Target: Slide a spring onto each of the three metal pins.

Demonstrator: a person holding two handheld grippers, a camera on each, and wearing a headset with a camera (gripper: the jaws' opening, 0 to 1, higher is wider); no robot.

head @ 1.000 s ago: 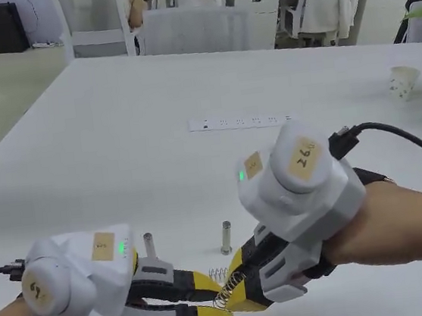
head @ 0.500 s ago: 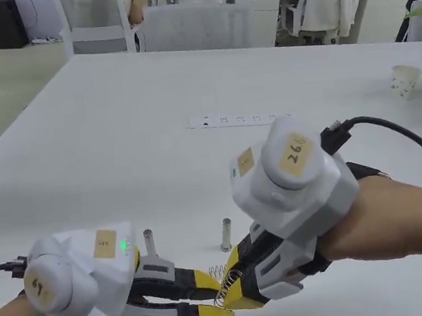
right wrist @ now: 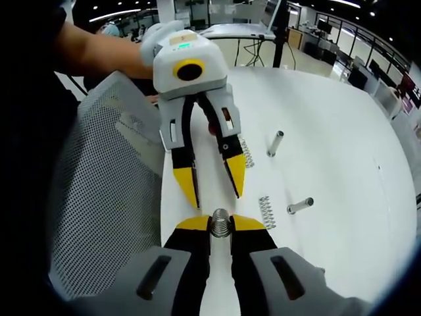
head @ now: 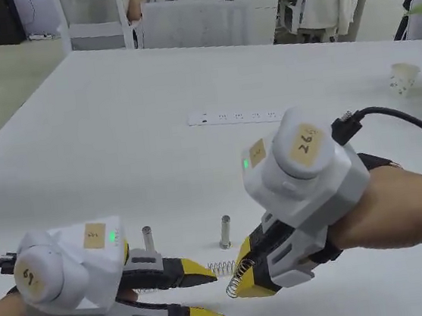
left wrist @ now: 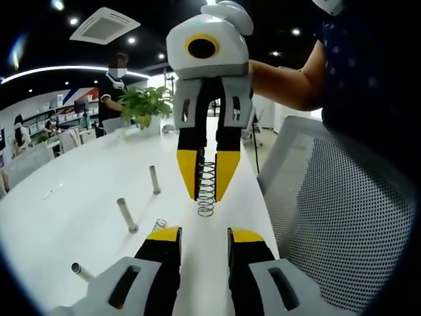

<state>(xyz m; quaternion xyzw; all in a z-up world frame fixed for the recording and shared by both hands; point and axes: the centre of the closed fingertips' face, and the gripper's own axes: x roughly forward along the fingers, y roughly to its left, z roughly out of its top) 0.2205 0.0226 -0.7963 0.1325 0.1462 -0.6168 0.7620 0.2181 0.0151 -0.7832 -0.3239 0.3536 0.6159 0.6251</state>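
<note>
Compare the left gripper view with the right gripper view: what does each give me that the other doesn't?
Left gripper view adds: all three grey metal pins rather than two, a green potted plant, and the right gripper pinching the thin steel coil spring, seen side-on. Right gripper view adds: two loose coil springs on the table rather than one, and the left gripper, jaws apart, empty. Shared: the white tabletop, the held spring and the grey mesh chair back.

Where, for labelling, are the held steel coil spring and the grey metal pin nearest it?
steel coil spring (left wrist: 206, 189): left gripper view, middle coils.
grey metal pin (head: 225, 233): head view, mid-shaft.
</note>
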